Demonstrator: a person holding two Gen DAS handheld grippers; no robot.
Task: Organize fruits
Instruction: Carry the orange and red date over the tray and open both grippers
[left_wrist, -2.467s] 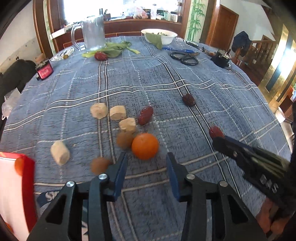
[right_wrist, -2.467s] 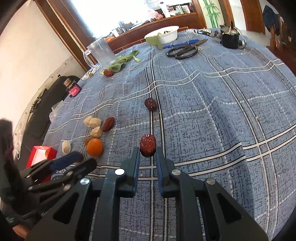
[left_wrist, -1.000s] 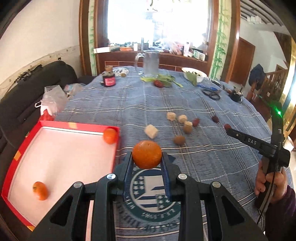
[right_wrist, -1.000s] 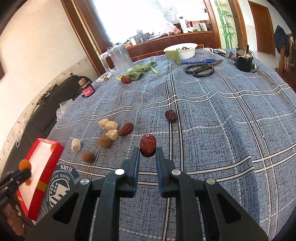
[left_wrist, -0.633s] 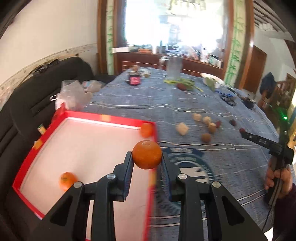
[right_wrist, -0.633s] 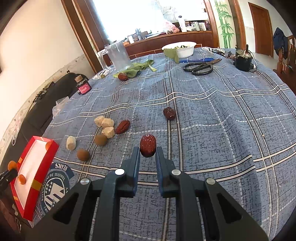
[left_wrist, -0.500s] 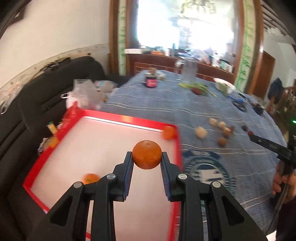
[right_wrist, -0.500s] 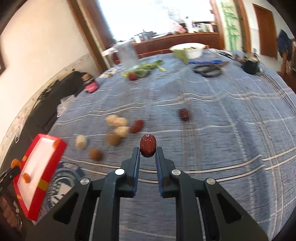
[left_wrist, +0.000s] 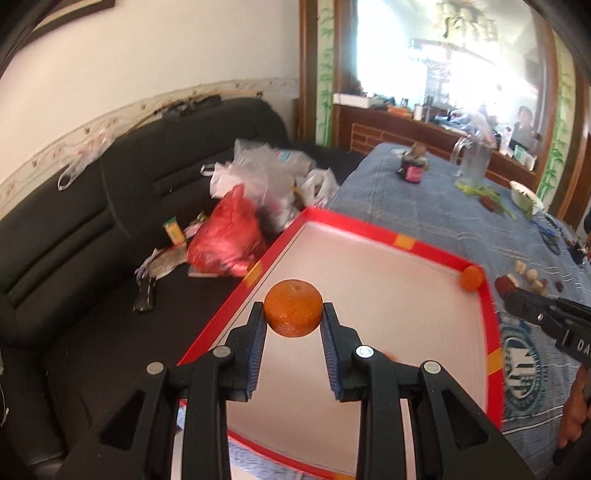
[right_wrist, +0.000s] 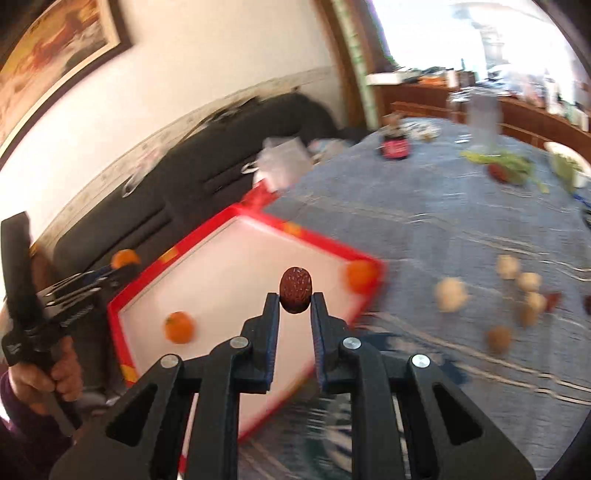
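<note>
Both claws have swung from the counter (right_wrist: 461, 229) over to the red tray (left_wrist: 491, 325), the left claw (left_wrist: 293, 321) squeezing an orange (left_wrist: 293, 313) and the right claw (right_wrist: 294, 301) pinching a date (right_wrist: 295, 290), both ready to drop in.

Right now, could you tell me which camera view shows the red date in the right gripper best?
The right wrist view: the red date sits centred and sharp. The left wrist view shows only a sliver beyond the red tray's corner.
</note>
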